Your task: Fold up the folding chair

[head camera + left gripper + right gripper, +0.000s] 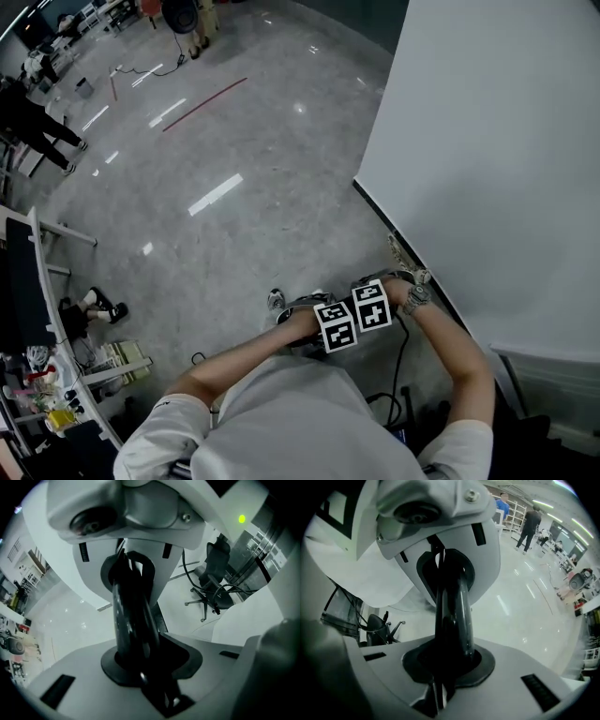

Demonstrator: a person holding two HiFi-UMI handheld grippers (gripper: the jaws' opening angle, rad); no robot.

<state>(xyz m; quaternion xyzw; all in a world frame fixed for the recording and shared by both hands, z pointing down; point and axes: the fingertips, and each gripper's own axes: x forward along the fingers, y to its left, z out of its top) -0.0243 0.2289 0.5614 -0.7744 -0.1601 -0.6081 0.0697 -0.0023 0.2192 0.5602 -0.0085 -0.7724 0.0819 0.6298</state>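
In the head view both hands meet low in front of the body. My left gripper [336, 326] and right gripper [373, 306] sit side by side, pointing steeply down. The arms and marker cubes hide most of the folding chair. In the left gripper view a black frame tube [133, 616] rises from between the grey jaws of my left gripper [147, 665] into a white chair fitting [93, 569]. The jaws close round the tube with a small gap left. The right gripper view shows my right gripper [449, 663] clamped on a black tube [452, 606] below a white fitting [483, 541], its jaws nearly meeting.
A white wall panel [487, 141] stands close on the right. Cables [398, 375] lie on the polished floor [234, 187] by the feet. A black office chair [213, 585] stands behind. Cluttered desks [37, 375] are at the left. People [529, 522] stand far off.
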